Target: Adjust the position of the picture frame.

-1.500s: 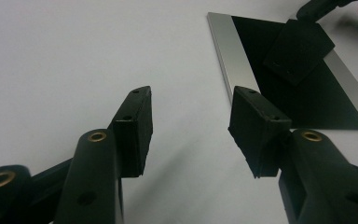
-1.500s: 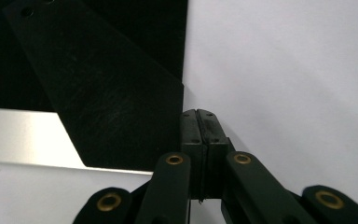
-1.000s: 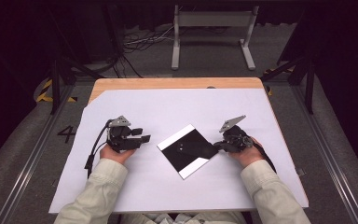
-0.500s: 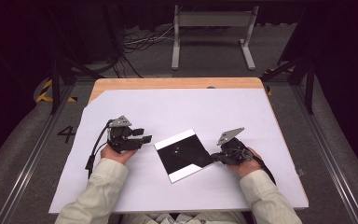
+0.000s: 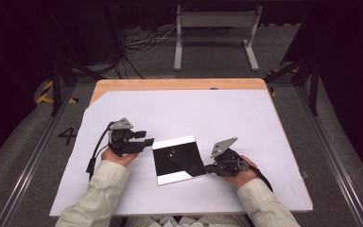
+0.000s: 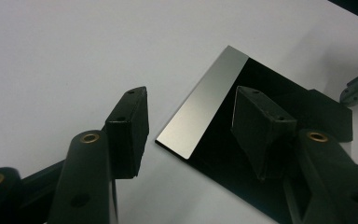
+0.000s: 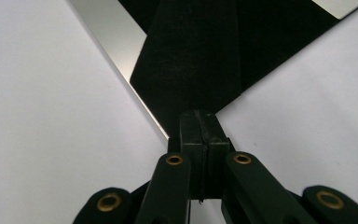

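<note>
A black square sheet (image 5: pixel 176 160) with a white strip along its far edge and another along its near edge is seen lying flat on the white tabletop (image 5: pixel 227 113), slightly toward six o'clock from the centre in the high view. A black triangular flap (image 5: pixel 191 163) is folded over the sheet from its corner at about four o'clock, and that flap's tip is pinched by the right tongs (image 5: pixel 209 167), whose jaws are pressed together on it. In the right gripper view the right tongs (image 7: pixel 199 122) are seen clamped on the point of the dark flap (image 7: pixel 196 60), with the pale strip (image 7: pixel 107 32) of the sheet running toward eleven o'clock beside it. The right tongs are held low by the person's right hand (image 5: pixel 240 171), at three o'clock of the sheet. The left tongs (image 5: pixel 147 141) are held by the left hand (image 5: pixel 118 153) at about ten o'clock of the sheet, just beside its far left corner, with their jaws spread and nothing between them. In the left gripper view the spread left tongs (image 6: pixel 189 126) are seen above that corner, one jaw over the bare white tabletop (image 6: pixel 74 46) and the other over the black sheet (image 6: pixel 270 88), with the glossy strip (image 6: pixel 205 105) lying between them; whether the surface is touched cannot be told. Both forearms, in pale sleeves (image 5: pixel 99 194), are seen entering from six o'clock.
</note>
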{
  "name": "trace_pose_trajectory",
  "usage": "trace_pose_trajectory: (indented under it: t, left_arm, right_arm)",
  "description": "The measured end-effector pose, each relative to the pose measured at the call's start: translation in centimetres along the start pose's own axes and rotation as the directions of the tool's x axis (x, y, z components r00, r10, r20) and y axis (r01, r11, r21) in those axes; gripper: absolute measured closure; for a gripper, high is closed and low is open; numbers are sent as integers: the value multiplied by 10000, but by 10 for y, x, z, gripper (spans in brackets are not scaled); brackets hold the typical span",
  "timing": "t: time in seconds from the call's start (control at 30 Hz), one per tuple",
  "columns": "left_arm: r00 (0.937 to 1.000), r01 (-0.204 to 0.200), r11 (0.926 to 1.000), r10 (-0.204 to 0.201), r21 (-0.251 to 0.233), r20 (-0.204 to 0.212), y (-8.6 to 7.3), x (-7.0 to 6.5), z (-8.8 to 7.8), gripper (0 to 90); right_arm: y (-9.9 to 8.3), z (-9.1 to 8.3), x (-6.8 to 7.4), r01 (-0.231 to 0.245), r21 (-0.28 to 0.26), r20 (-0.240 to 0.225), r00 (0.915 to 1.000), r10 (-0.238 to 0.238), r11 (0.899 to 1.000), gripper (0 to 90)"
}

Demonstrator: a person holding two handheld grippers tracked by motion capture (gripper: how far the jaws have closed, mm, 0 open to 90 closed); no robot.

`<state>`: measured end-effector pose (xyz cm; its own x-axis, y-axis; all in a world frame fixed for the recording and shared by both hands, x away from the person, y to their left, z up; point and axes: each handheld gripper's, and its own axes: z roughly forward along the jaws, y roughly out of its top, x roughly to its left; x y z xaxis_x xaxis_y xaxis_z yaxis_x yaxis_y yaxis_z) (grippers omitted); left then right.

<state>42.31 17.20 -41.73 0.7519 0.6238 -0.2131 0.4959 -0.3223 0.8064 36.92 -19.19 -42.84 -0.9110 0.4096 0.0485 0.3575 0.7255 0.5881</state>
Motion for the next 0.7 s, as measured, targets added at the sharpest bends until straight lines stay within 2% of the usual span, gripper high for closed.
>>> trace_pose_trajectory:
  t: [0.03, 0.17, 0.27, 0.4, 0.57, 0.7]
  left_arm:
    - [9999, 121, 9999, -121, -28, 26, -1, -1, -1, 464]
    - [10000, 77, 9999, -77, -96, -41, -2, 3, -5, 463]
    - [9996, 271, 9996, -271, -125, 15, -2, 2, -5, 462]
    - [9998, 160, 9997, -161, -170, -79, -2, 3, -6, 462]
    - [9999, -59, 9989, 55, -471, -85, -1, 2, -9, 463]
    - [9999, -97, 9990, 93, -439, -103, -1, 2, -8, 463]
  right_arm:
    - [1, 1, 2, 69, -8, -27, 10000, -69, 10000, 895]
    - [3, 4, 6, 166, -91, -127, 9998, -167, 9998, 896]
    - [4, 5, 8, 209, -91, -146, 9997, -210, 9997, 896]
    - [5, 6, 10, 323, -127, -111, 9994, -324, 9994, 895]
    - [7, 9, 14, 511, -247, -197, 9985, -516, 9984, 895]
    - [9, 11, 17, 707, -243, -181, 9973, -711, 9972, 895]
